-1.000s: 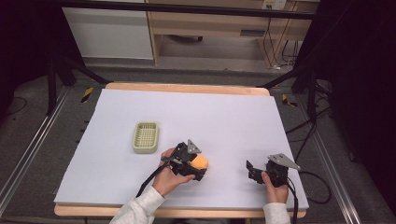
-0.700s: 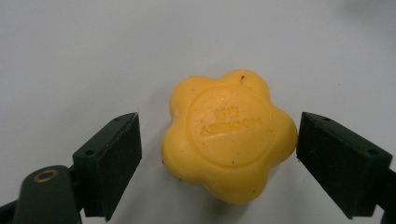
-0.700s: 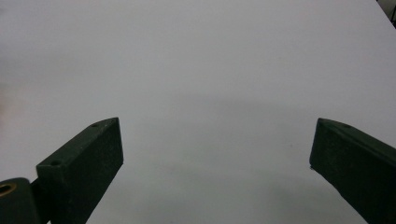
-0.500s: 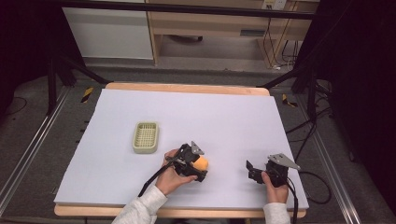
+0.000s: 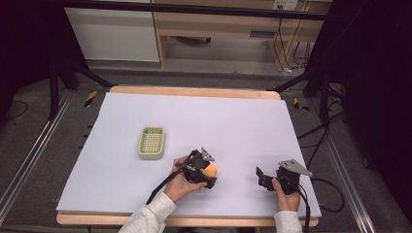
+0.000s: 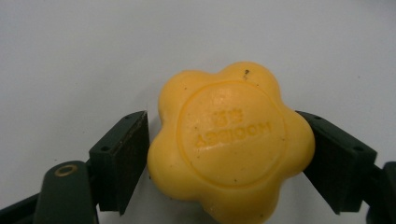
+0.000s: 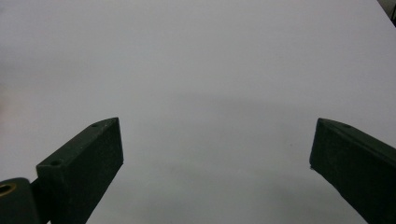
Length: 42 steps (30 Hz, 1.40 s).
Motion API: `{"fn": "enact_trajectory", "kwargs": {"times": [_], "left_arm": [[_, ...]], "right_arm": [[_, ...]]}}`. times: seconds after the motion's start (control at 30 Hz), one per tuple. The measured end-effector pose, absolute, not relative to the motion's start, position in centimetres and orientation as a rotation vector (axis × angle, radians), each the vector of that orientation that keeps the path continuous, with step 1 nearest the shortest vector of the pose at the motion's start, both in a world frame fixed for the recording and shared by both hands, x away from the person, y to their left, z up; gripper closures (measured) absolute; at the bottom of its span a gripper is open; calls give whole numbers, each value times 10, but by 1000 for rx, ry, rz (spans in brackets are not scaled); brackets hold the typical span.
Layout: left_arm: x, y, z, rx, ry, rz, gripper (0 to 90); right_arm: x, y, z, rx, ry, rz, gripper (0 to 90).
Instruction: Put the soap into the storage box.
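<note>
The left tool (image 6: 224, 154) has just been closing and now pinches the yellow flower-shaped soap (image 6: 230, 144), which lies on the worktop (image 5: 243, 126) right of the green basket (image 5: 151, 142). Grasp made; lifting and (probably) basketing remain. The right tool (image 7: 215, 158) rests spread, farther right.

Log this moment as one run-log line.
left gripper: fingers just closed onto yellow flower-shaped soap, both pads touching | right gripper: open, nothing between fingers | green basket: apart, left of the soap
</note>
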State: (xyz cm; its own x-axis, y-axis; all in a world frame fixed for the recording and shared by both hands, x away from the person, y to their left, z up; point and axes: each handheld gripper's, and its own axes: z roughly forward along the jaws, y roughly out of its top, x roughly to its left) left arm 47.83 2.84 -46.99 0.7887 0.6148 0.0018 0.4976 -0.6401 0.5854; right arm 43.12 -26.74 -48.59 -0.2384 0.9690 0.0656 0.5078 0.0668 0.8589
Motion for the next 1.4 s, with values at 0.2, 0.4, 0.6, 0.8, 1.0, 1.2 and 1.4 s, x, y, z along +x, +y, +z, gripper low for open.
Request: {"fn": "enact_trajectory", "kwargs": {"times": [0.2,0.4,0.6,0.8,1.0,1.2,1.4], "left_arm": [[477,27,-469,2411,811,272,252],[477,27,-469,2411,818,276,255],[476,26,-469,2409,824,282,256],[475,26,-469,2402,835,290,257],[474,27,-468,2394,841,276,257],[472,29,-464,2389,828,281,258],[470,37,-454,2380,821,282,258]], "right_arm": [[431,-267,-486,1468,1801,1088,32],[431,-268,-486,1469,1801,1087,32],[432,-268,-486,1470,1801,1088,32],[432,-268,-486,1470,1801,1087,32],[431,-268,-486,1470,1799,1087,32],[432,-268,-486,1471,1802,1089,32],[432,-268,-486,1470,1801,1089,32]]}}
